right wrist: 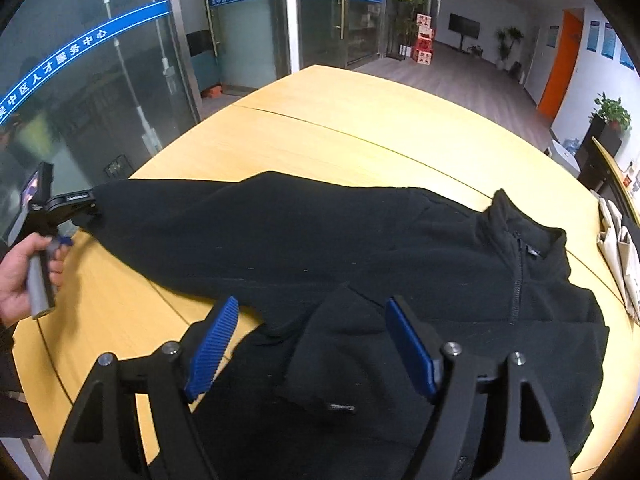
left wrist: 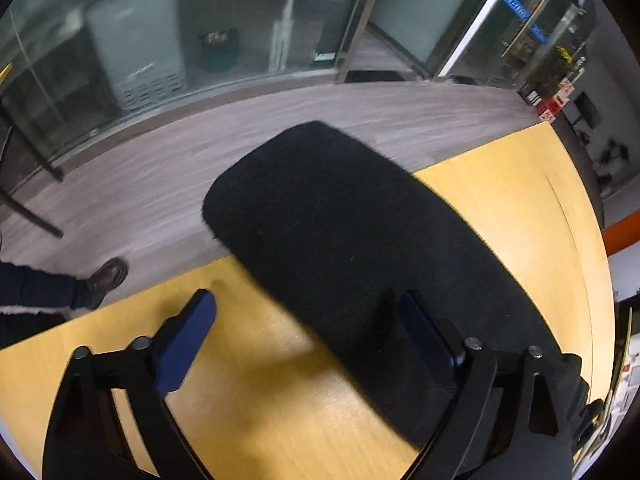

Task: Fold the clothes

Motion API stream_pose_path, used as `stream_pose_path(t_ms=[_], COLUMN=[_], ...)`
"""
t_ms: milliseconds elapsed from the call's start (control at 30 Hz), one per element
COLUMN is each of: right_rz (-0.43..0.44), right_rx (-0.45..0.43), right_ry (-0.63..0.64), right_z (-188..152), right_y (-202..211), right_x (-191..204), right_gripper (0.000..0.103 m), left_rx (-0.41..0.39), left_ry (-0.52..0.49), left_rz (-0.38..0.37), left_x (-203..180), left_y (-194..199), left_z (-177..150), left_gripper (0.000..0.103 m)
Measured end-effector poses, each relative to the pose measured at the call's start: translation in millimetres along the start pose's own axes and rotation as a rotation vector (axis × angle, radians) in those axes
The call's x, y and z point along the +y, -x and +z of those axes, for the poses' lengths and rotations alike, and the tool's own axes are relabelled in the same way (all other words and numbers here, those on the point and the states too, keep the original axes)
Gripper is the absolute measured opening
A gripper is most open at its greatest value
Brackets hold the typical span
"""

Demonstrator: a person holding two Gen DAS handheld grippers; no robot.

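Observation:
A black fleece zip jacket [right wrist: 400, 264] lies spread on the yellow wooden table [right wrist: 360, 120], collar at the right, one sleeve stretched out to the left. My right gripper [right wrist: 308, 344] is open above the jacket's lower body. My left gripper [left wrist: 308, 324] is open over the sleeve's end [left wrist: 320, 208], which hangs past the table's edge; its right finger is above the sleeve, its left finger above bare table [left wrist: 260, 380]. In the right wrist view the left gripper [right wrist: 86, 206] shows at the sleeve's cuff, held by a hand.
Light folded cloth [right wrist: 624, 248] lies at the table's right edge. Glass walls and doors [right wrist: 240, 40] stand behind the table. A person's shoe [left wrist: 106, 278] is on the grey floor [left wrist: 280, 120] left of the table.

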State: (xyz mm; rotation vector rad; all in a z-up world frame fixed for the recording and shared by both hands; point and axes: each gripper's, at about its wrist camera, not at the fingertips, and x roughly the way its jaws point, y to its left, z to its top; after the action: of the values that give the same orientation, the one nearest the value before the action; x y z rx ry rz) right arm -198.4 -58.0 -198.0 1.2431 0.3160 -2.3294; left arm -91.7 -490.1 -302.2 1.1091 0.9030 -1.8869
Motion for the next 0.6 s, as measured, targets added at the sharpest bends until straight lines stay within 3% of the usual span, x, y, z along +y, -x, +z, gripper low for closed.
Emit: stream_pose_path(t_ms=[67,167,367,600], right_rz=[0.005,0.011,0.024,0.025], right_rx=[-0.009,-0.023,-0.053,-0.151], right_ry=[-0.007,-0.019,-0.043,-0.106], right_z=[-1.8,-4.4,-9.6,-15.6], right_y=[6.1,15.9,35.5,91.0], right_x=[-1.6,-5.1,-12.0,-48.2], right_gripper=[0.08,0.08,0.08,0.08], left_rx=[-0.014,-0.005,-0.105,-0.26], left_ry=[0.017,0.062,0.045,-0.091], left_rz=[-0.011,-0.047,-0.157,-0.346], left_x=[1.6,8.2,-9.7,-78.3], left_y=[2.1,2.8,47.3,177.8], left_z=[0.8,3.8,5.8,-6.3], left_gripper=[0.026,0.011,0.006,0.006])
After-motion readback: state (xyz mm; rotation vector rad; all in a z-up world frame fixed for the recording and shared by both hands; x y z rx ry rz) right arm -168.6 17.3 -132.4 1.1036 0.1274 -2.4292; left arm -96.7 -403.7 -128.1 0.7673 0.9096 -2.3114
